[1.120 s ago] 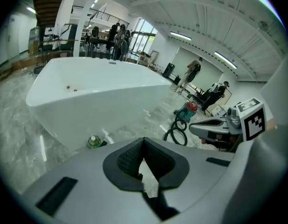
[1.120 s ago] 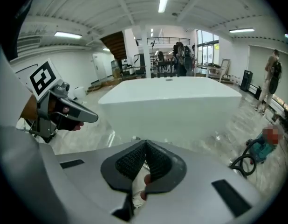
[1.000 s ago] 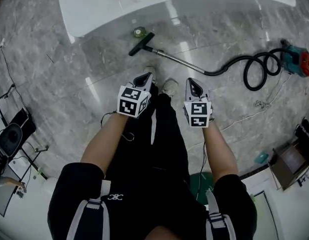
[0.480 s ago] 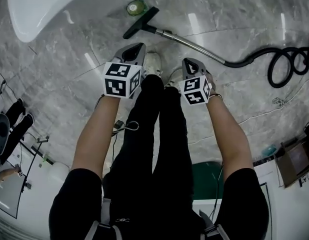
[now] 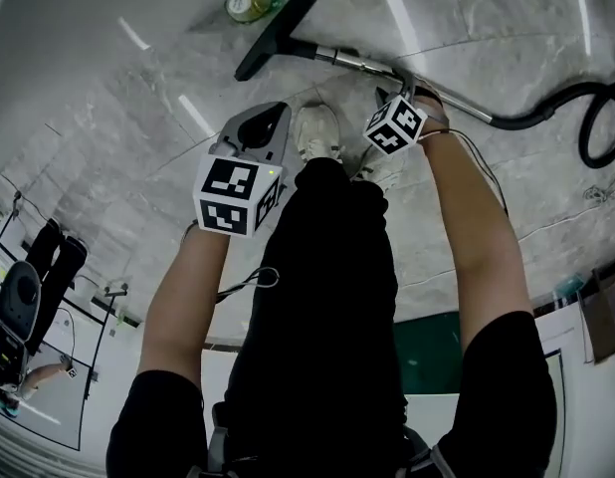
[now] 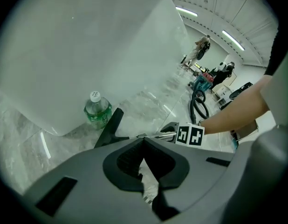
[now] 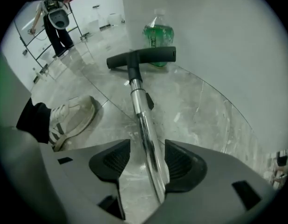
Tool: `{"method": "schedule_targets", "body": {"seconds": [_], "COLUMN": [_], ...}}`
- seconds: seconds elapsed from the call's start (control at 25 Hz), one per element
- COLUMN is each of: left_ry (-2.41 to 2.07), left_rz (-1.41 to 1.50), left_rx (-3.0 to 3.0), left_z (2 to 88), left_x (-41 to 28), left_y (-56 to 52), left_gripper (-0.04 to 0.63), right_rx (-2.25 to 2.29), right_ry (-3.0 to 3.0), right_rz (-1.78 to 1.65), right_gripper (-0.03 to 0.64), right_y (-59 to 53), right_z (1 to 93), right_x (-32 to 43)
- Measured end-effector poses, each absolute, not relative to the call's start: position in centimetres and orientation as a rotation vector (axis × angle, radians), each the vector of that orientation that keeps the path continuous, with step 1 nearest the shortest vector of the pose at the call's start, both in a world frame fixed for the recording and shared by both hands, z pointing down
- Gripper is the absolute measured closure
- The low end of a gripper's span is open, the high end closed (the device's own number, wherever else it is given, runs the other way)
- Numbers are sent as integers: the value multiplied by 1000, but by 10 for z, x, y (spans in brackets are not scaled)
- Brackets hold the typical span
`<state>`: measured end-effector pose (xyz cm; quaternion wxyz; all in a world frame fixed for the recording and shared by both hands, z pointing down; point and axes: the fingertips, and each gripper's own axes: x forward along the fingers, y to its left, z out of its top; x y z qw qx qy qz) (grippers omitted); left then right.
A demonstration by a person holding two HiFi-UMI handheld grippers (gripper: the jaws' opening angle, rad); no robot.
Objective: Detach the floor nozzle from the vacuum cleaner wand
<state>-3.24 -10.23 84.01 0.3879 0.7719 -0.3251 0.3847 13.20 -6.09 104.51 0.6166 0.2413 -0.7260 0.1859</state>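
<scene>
The black floor nozzle (image 5: 273, 36) lies on the marble floor, joined to the shiny metal wand (image 5: 442, 103) that runs right to a black hose (image 5: 598, 118). My right gripper (image 5: 399, 90) reaches straight down over the wand. In the right gripper view its jaws are opening around the wand (image 7: 146, 125), which lies between the pads and closer to the right one, with the nozzle (image 7: 141, 57) ahead. My left gripper (image 5: 263, 118) hangs shut and empty above the floor, left of the shoes. The left gripper view shows its shut gripper (image 6: 144, 141), the nozzle (image 6: 109, 129) and the right gripper's marker cube (image 6: 190, 135).
A green bottle (image 5: 250, 0) stands just beyond the nozzle, beside a white curved counter wall (image 6: 88, 45). My white shoes (image 5: 317, 132) are next to the wand. The teal vacuum body (image 6: 202, 82) sits far off. Dark equipment stands (image 5: 29, 267) are at the left.
Both grippers have dropped towards the floor. The right one has gone further forward and down onto the wand and opened its jaws. The left one has stayed shut.
</scene>
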Motion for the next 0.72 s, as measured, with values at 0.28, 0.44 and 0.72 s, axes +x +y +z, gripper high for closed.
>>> {"method": "schedule_targets", "body": {"seconds": [0.28,0.44,0.72], "left_ry": [-793,-834,-847], "left_rz": [1038,1008,858], "left_rx": [1960,1881,1609], "left_z": [856,862,825], "left_x": [-51,-55,-20], "left_y": [-98,-105,-45], "left_gripper": [594,594,586], "right_rx": [589,475,470], "right_ry": [-1571,-1484,-1625], "right_rz": [351,216,218], "right_gripper": [400,439,443], "right_y": [-69,-68,-29], "right_z": [1085,1094,975], "right_x": [132,136,147]}}
